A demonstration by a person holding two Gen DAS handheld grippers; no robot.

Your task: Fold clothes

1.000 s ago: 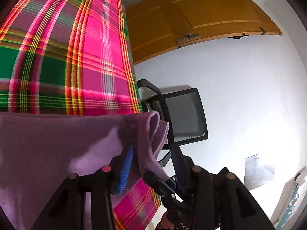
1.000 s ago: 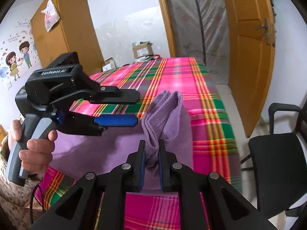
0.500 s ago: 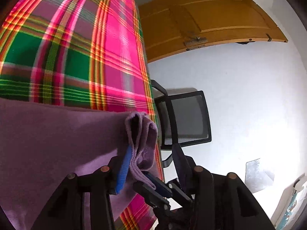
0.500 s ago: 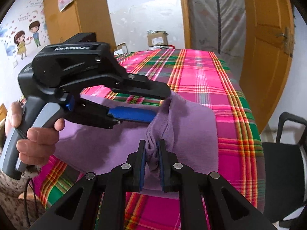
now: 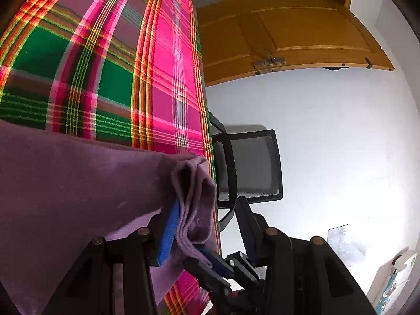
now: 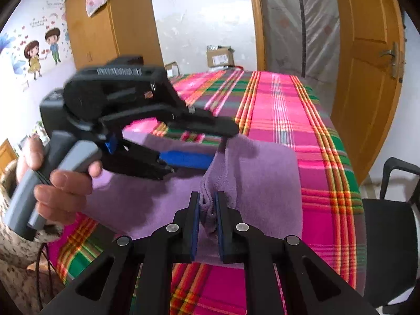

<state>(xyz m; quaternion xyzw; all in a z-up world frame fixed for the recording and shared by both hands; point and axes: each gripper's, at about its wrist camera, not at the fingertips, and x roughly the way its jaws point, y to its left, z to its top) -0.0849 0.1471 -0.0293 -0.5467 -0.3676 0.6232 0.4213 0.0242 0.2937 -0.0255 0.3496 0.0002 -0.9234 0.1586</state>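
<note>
A purple cloth (image 6: pixel 262 173) lies spread on the plaid-covered table (image 6: pixel 283 110), with one corner pulled up into a bunched fold. My right gripper (image 6: pixel 207 197) is shut on that fold, pinching it low between its blue pads. The left gripper (image 6: pixel 223 145), held by a hand (image 6: pixel 60 183), comes in from the left with its jaws wide apart around the top of the same fold. In the left wrist view the fold (image 5: pixel 194 199) rests against one blue pad of the left gripper (image 5: pixel 207 200), with a gap to the other finger. The right gripper (image 5: pixel 207 263) shows below it.
A black mesh office chair (image 5: pixel 252 165) stands just past the table's right edge (image 6: pixel 351 183). An orange door (image 6: pixel 367 65) is behind it. Cardboard boxes (image 6: pixel 219 56) sit at the table's far end, and a wooden wardrobe (image 6: pixel 105 26) stands at the back left.
The left gripper has moved right, from beside the raised fold to around it. The right gripper has brought the pinched fold lower, closer to the table.
</note>
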